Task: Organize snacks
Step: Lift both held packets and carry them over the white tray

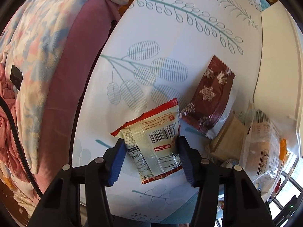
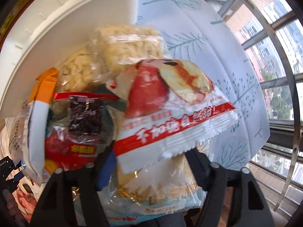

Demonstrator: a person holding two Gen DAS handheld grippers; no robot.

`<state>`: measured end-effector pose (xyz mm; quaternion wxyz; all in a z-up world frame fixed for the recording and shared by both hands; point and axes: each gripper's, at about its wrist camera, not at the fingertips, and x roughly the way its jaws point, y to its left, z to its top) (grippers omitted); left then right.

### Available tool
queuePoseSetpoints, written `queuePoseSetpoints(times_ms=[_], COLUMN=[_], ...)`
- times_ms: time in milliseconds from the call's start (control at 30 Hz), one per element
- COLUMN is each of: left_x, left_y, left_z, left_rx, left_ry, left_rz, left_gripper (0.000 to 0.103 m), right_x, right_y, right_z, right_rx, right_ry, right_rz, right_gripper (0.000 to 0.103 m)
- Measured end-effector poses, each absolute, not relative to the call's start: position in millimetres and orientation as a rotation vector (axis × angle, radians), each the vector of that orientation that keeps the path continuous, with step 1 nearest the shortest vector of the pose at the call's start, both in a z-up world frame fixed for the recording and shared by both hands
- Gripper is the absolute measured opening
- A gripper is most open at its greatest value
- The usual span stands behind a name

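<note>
My left gripper (image 1: pixel 150 151) has its blue pads on both sides of a cream snack packet with red ends and a barcode (image 1: pixel 153 138), held over the leaf-print tablecloth (image 1: pixel 151 37). A dark red snowflake-print packet (image 1: pixel 212 98) lies just to its right. My right gripper (image 2: pixel 151 162) is shut on a white and red packet with an apple picture (image 2: pixel 170 109), held above a pile of snacks (image 2: pixel 79 113). The right fingertips are hidden under that packet.
A white bin (image 2: pixel 56 28) stands behind the pile; its wall shows in the left wrist view (image 1: pixel 274 56). Clear-wrapped pastries (image 2: pixel 125 45) and an orange packet (image 2: pixel 45 87) lie in the pile. A pink cushioned seat with a flowered blanket (image 1: pixel 37 56) is at left. Window bars (image 2: pixel 280 75) are at right.
</note>
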<state>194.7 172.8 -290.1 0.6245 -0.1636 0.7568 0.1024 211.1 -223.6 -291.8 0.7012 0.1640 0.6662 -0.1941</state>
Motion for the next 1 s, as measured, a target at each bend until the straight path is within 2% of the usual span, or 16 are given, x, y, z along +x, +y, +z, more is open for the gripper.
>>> queuePoseSetpoints(times_ms=[100, 167, 333, 467, 733, 1000], left_x=[191, 189, 178, 172, 173, 170], left_y=[170, 169, 170, 177, 183, 164], left_z=[-292, -293, -288, -276, -236, -185], left_rx=[-0.358, -0.346, -0.306, -0.272, -0.209, -0.123], left_ry=[1.753, 1.765, 1.786, 1.787, 1.755, 1.689], left_rz=[0.218, 0.203, 0.153, 0.114, 0.012, -0.116], left_gripper=[0.053, 0.053, 0.053, 0.053, 0.053, 0.053], right_x=[202, 201, 187, 161, 93, 21], right_y=[-214, -207, -205, -210, -242, -226], right_z=[-286, -283, -272, -266, -242, -191], right_rx=[0.382, 0.397, 0.44, 0.498, 0.68, 0.781], right_ry=[1.462, 1.447, 1.414, 1.378, 1.263, 1.154], right_rz=[-0.404, -0.384, -0.379, -0.399, -0.408, -0.392], right_gripper=[0.044, 0.024, 0.01, 0.005, 0.004, 0.003])
